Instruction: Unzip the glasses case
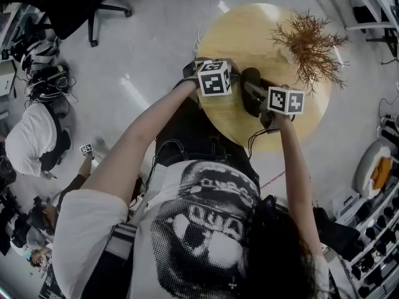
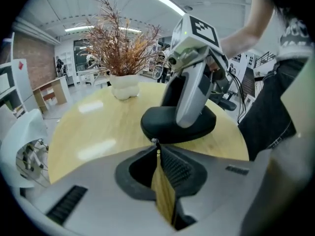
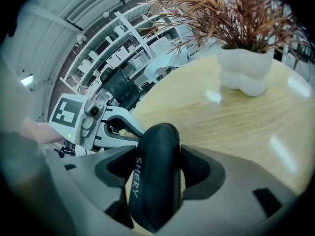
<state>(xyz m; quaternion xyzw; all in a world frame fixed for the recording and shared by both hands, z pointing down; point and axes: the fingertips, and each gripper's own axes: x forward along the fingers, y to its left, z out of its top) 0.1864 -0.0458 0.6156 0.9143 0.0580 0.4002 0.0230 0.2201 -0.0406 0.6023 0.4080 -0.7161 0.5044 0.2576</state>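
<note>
Round wooden table (image 1: 249, 36) — right claw (image 3: 157, 150) clamps smooth oval case (image 3: 151, 186), left claw (image 2: 156, 149) pinches zip-pull (image 2: 155, 142).

T-shirt (image 1: 199, 223): white, black halftone print | left gripper (image 2: 156, 143): grey shell, black ribbed fingers (image 2: 178, 169)

The glasses case (image 3: 155, 176) is a smooth black oval shell with pale "SHERY" lettering on its side, closed, resting on the wooden tabletop (image 2: 98, 127) near its edge. My right gripper (image 3: 157, 154) clamps across it, and its small metal zip pull (image 2: 154, 141) sits pinched at the tips of my left gripper (image 2: 156, 149).
</note>
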